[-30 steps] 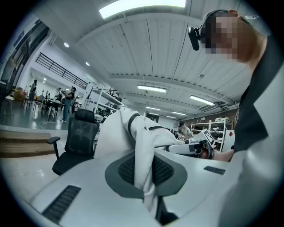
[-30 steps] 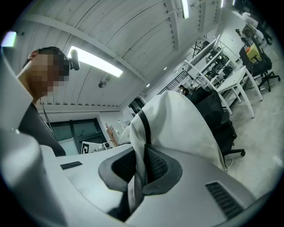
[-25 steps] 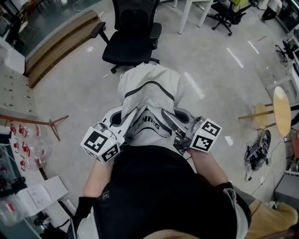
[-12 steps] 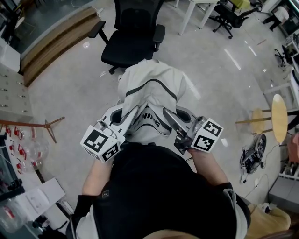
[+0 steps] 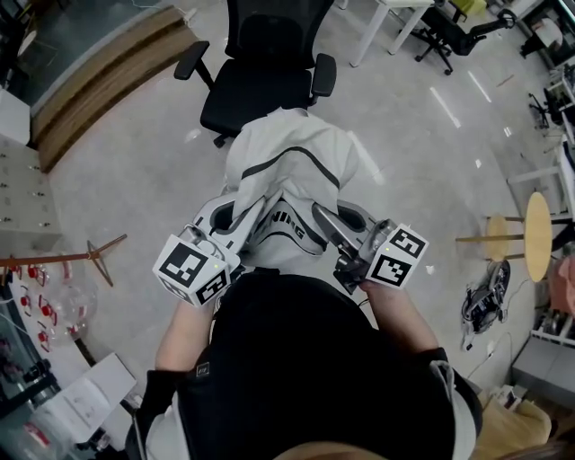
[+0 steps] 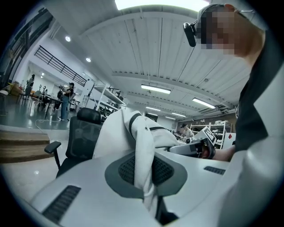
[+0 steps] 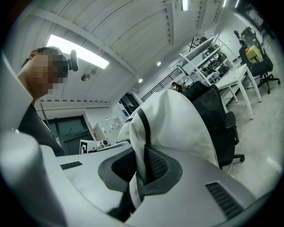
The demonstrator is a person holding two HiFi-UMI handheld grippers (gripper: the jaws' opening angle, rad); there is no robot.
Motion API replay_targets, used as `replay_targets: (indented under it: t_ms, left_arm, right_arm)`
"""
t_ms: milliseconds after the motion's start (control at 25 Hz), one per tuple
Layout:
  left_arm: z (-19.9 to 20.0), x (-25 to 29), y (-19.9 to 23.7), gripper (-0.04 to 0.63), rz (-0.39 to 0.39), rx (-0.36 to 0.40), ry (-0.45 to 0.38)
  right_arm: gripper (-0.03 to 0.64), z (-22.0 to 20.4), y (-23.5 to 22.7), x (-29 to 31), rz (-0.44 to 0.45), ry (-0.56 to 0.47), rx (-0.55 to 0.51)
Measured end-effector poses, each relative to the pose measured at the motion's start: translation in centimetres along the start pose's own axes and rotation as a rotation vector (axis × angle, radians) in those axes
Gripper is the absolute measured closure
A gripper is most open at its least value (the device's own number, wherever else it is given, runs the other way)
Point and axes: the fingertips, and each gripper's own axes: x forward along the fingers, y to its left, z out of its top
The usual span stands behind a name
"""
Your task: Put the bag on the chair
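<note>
A white fabric bag with dark trim hangs in the air in front of the person, held up by both grippers. My left gripper is shut on the bag's left edge; its own view shows white fabric pinched between the jaws. On the other side, my right gripper is shut on the bag's right edge, with the cloth clamped between its pads. The black office chair stands just beyond the bag, its seat facing me and partly hidden by the bag's far end.
A wooden step runs along the left. White table legs and another black chair stand at the back right. A round wooden stool and cables lie at the right. Shelves with small items are at the left.
The person has stepped forward with the bag, so the chair now sits closer to it and lower in the head view. Both grips are unchanged.
</note>
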Motion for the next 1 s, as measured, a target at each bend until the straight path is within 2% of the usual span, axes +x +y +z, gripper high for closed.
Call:
replay_targets:
  t_ms: [240,400,680,1000]
  left_arm:
    - [3.2,-2.3,5.0,0.574,0.003,0.037,-0.055]
    - [4.7,-4.0,7.5,0.574,0.032,0.053,-0.09]
    - [5.1,-6.2,10.6,0.574,0.117,-0.001,-0.108]
    - [3.4,-5.4,15.6,0.574,0.211,-0.063,-0.057]
  right_arm:
    - [0.58,1.9,1.0,5.8,0.025,-0.017,-0.014]
    - [0.58,3.0,1.7,9.0,0.044,-0.014,-0.031]
    - [0.58,3.1,2.0,12.9,0.096,0.051,-0.004]
    - [0.58,2.5,-1.4,17.4,0.137,0.124,0.063]
